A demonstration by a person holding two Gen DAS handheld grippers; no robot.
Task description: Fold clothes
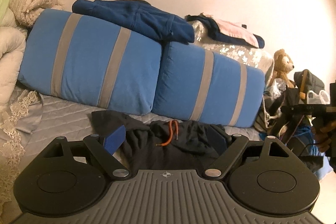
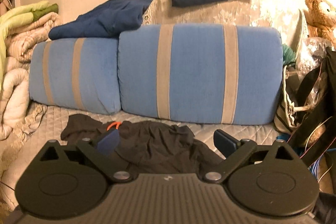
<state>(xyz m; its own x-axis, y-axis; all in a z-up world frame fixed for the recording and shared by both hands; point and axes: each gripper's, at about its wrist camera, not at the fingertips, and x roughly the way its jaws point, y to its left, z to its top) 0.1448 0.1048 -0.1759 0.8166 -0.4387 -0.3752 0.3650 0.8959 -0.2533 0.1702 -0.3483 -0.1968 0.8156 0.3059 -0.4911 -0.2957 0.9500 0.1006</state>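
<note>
Left wrist view | dark garment (image 1: 168,146) crumpled, lower centre, on bed (image 1: 63,119) | left tool (image 1: 170,139), right tool (image 2: 168,143) spread, empty | edges best pinched, flattened.

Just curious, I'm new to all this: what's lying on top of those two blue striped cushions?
A crumpled navy garment lies over the blue striped cushions, near their seam. How far it hangs down behind them is hidden.
</note>
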